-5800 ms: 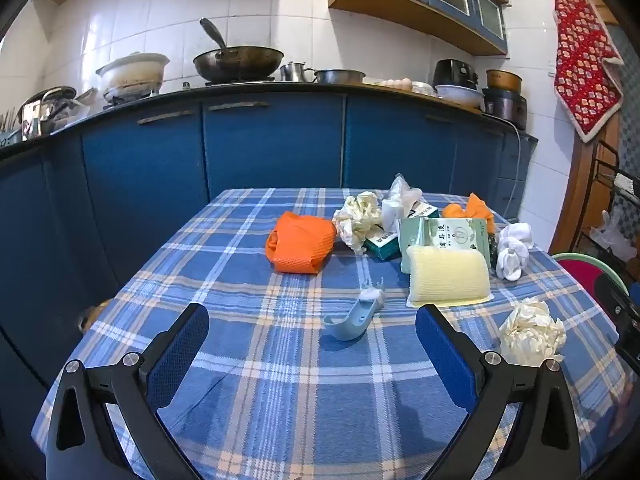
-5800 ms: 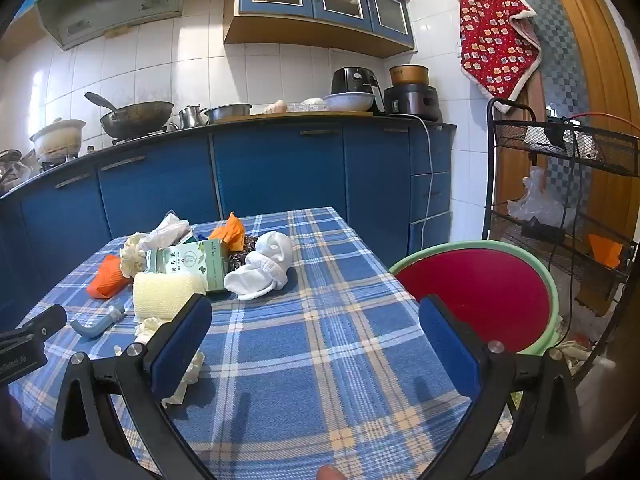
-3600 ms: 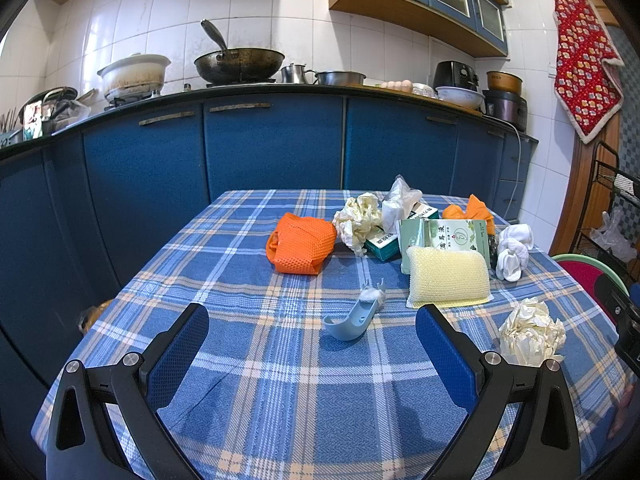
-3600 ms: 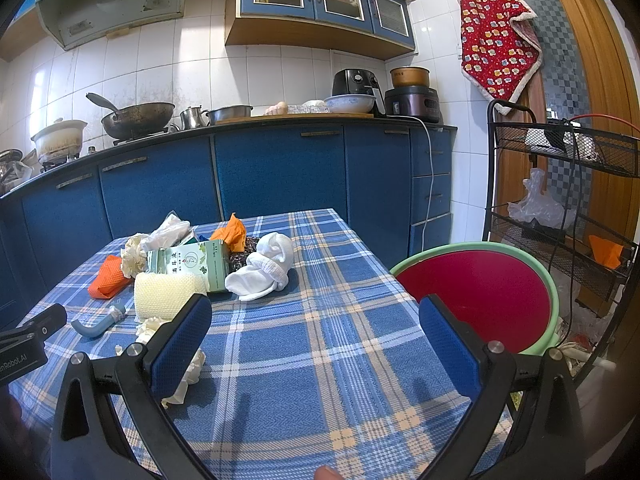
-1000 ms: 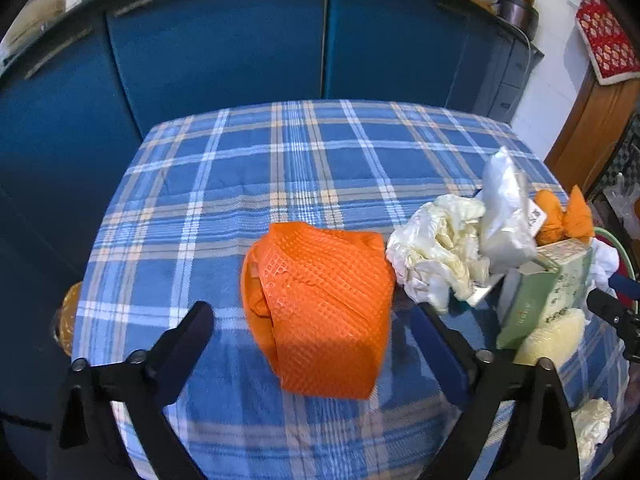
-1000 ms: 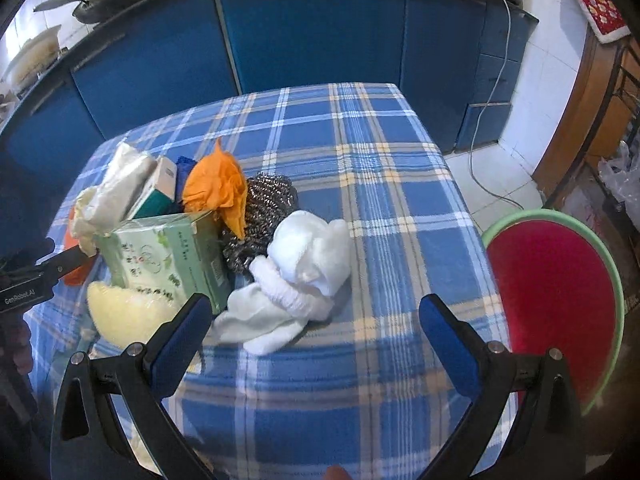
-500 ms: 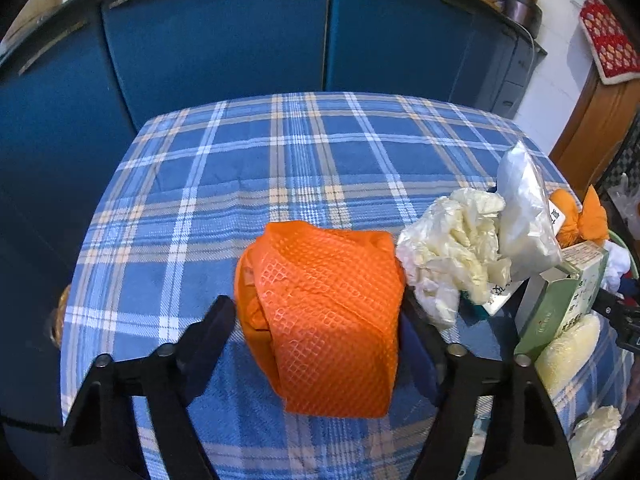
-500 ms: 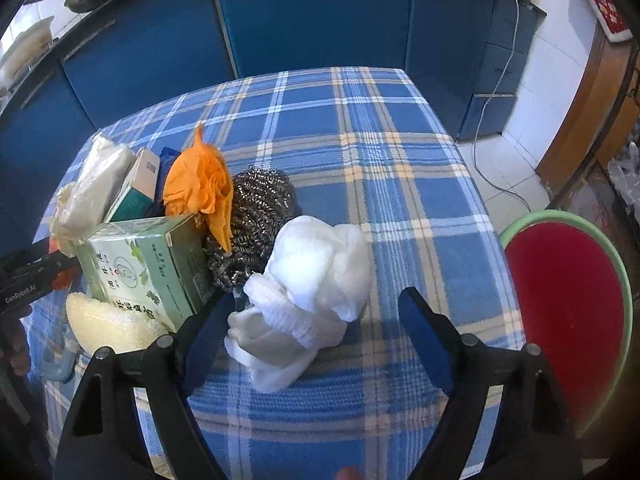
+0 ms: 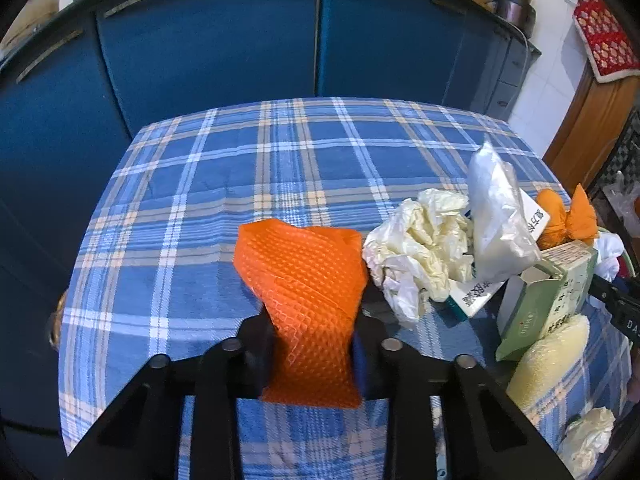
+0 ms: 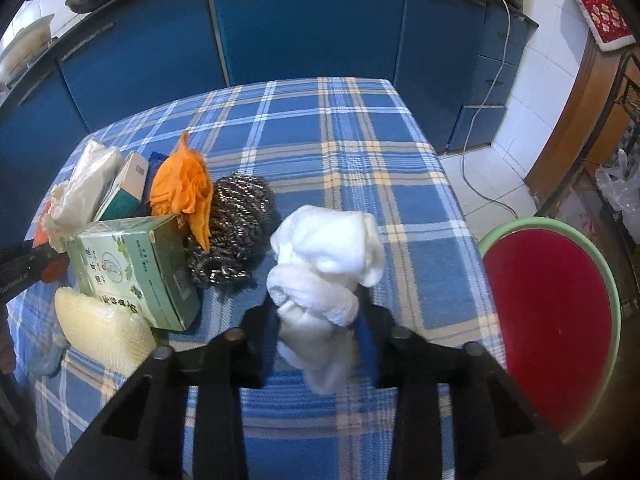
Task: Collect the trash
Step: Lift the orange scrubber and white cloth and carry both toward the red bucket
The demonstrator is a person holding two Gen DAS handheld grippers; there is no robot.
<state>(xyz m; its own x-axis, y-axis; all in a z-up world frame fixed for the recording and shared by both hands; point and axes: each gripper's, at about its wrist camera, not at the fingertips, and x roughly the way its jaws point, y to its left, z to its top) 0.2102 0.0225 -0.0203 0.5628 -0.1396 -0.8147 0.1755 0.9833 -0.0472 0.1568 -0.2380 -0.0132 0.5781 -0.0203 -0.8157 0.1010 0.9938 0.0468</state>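
Observation:
An orange waffle-weave cloth (image 9: 308,280) lies on the blue plaid table (image 9: 224,184). My left gripper (image 9: 312,332) has its jaws closing, with the pads pressing in the cloth's near end from both sides. In the right wrist view a bunched white cloth (image 10: 328,248) sits near the table's right edge. My right gripper (image 10: 318,332) is closing too, its pads squeezing the cloth's lower part. A red basin with a green rim (image 10: 520,226) stands below the table on the right.
Between the two cloths lies a pile: crumpled paper (image 9: 420,252), a clear plastic bag (image 9: 496,216), a green box (image 10: 132,268), a steel scourer (image 10: 232,232), an orange rag (image 10: 184,188) and a yellow sponge (image 10: 100,332). Blue cabinets (image 9: 208,52) stand behind the table.
Both grippers went from wide open to closed in on their cloths. The orange cloth and the white cloth are now pinched and bunched narrower between the pads.

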